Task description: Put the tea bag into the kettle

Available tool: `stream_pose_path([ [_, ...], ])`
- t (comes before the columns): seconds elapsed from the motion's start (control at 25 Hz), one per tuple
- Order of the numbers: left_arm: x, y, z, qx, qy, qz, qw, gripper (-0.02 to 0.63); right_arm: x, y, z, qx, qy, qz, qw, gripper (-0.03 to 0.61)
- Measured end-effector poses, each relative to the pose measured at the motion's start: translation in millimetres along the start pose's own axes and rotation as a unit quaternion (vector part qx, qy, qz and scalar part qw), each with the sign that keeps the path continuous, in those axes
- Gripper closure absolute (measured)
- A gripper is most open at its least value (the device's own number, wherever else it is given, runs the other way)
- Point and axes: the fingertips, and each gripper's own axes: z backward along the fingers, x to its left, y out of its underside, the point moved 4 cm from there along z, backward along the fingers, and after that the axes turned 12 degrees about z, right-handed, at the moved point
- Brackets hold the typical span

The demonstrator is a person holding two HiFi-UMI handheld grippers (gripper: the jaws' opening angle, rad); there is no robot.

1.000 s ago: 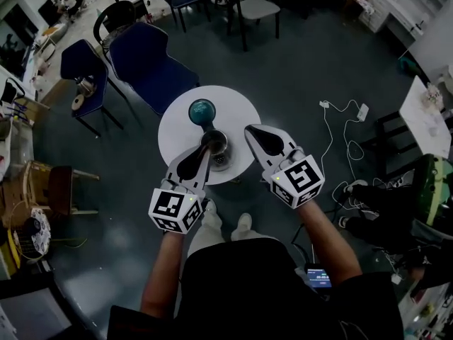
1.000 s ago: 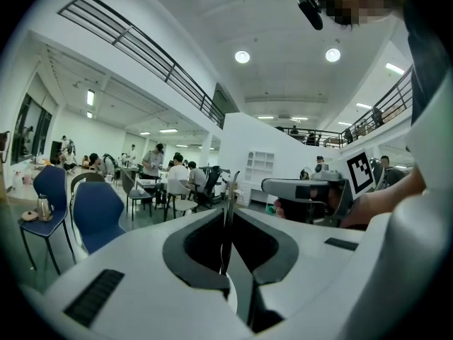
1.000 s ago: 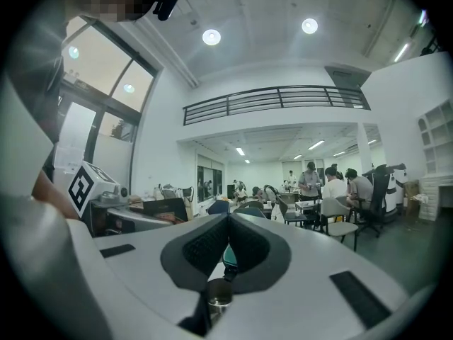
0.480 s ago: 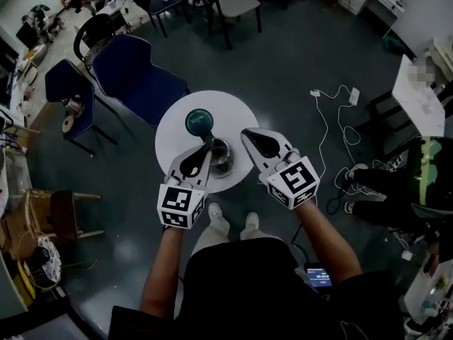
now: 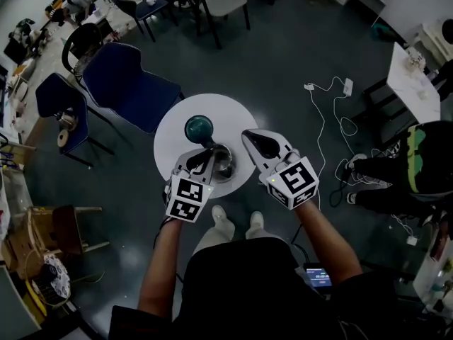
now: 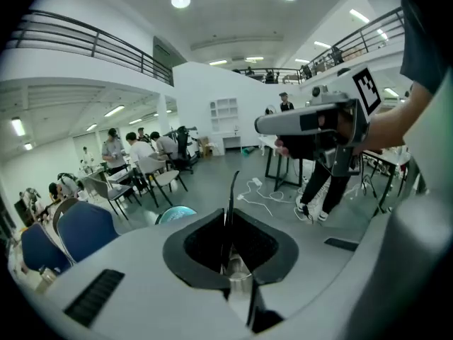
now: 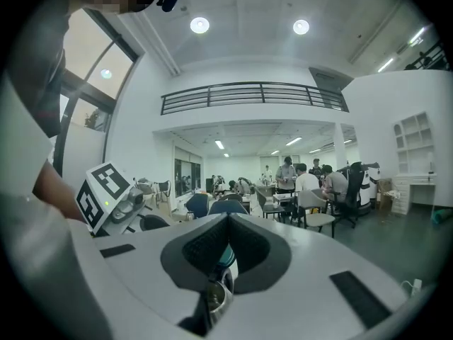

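A steel kettle (image 5: pixel 225 163) stands on the near side of a small round white table (image 5: pixel 173 137), with a teal round object (image 5: pixel 199 127) just behind it. My left gripper (image 5: pixel 206 158) hangs over the kettle, its jaws shut on a thin dark handle strip (image 6: pixel 231 190) that rises between them; the kettle's rim (image 6: pixel 239 269) shows below. My right gripper (image 5: pixel 249 137) hovers at the kettle's right, shut, with nothing seen between its jaws; the kettle (image 7: pixel 214 297) lies under them. No tea bag is visible in any view.
Two blue chairs (image 5: pixel 131 83) stand behind the table on the left. A white cable with a power strip (image 5: pixel 333 112) lies on the floor to the right, near a white desk (image 5: pixel 414 83). The person's feet (image 5: pixel 237 222) are under the table's near edge.
The left gripper has tipped more steeply and shifted slightly right over the kettle. The right gripper has hardly moved relative to the table.
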Motion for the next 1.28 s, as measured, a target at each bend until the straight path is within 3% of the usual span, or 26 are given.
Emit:
stream_pose_path([
  [0.16, 7, 14, -19, 0.065, 0.011, -0.053, 0.9964, 0.578, -3, 6, -9, 0.005, 0.013, -0.001, 1.0, 0.56],
  [0.28, 12, 22, -33, 0.091, 0.022, -0.066, 0.9935, 0.578, -7, 11, -13, 0.011, 0.022, -0.005, 1.0, 0.56],
  [0.44, 15, 29, -55, 0.112, 0.037, -0.07, 0.9905, 0.578, -18, 21, -15, 0.018, 0.035, -0.012, 0.999, 0.56],
  [1.0, 26, 57, -99, 0.185, 0.06, -0.168, 0.9664, 0.578, -34, 46, -33, 0.048, 0.047, -0.023, 0.997, 0.56],
  [1.28, 22, 64, -111, 0.204, 0.077, -0.18, 0.9593, 0.578, -38, 50, -32, 0.052, 0.049, -0.026, 0.997, 0.56],
])
